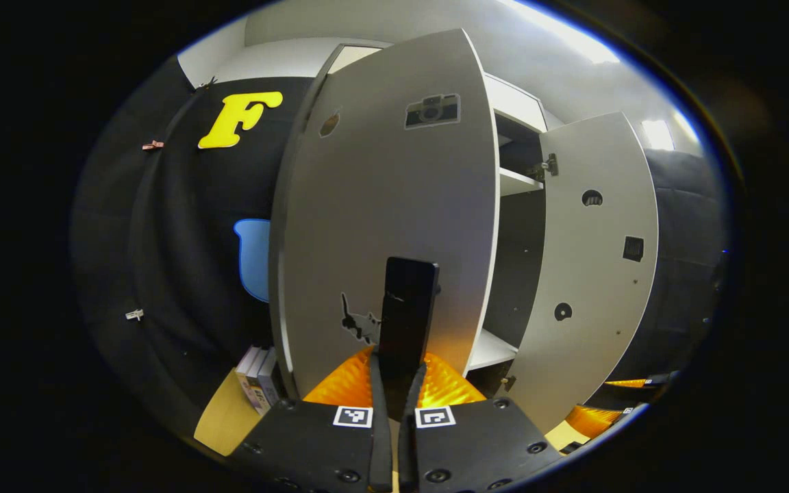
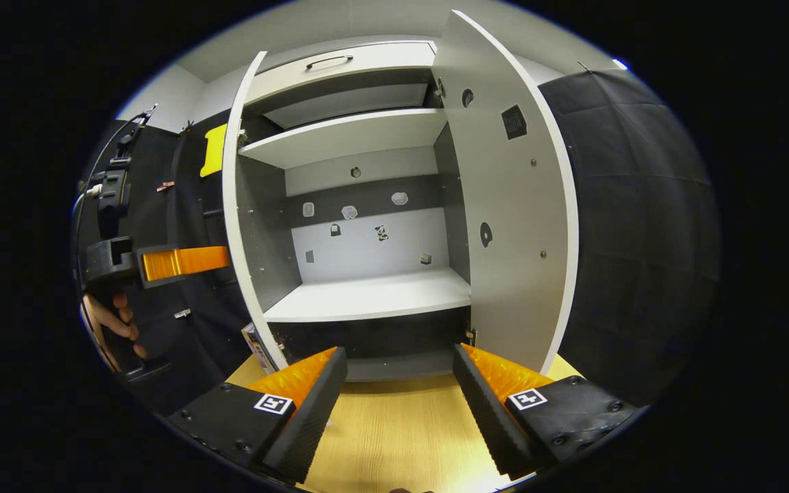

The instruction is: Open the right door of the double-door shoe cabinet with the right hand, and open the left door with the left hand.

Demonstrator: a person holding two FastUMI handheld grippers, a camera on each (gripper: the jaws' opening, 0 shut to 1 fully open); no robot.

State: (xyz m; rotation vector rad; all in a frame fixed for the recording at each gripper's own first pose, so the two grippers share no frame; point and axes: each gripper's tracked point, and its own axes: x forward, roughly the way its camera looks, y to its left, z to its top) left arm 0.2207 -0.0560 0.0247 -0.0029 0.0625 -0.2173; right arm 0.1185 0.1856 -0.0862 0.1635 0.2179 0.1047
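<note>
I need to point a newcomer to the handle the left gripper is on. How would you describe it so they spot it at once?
Find the white shoe cabinet with both doors swung open. On the outer face of its left door, low down, stands a dark upright bar handle, and the left gripper is closed on its lower end. Nearby are only flat stickers; the handle alone sticks out.

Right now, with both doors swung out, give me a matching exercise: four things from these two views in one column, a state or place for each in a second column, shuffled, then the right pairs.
Column 1
1. left gripper
2. right gripper
3. right door
4. books

Column 2
A. fingers spread apart, holding nothing
B. standing on the wooden floor beside the left door
C. fingers clamped on the dark handle
D. swung open, inner face with hinge holes showing

Pairs: 1-C, 2-A, 3-D, 4-B
</note>
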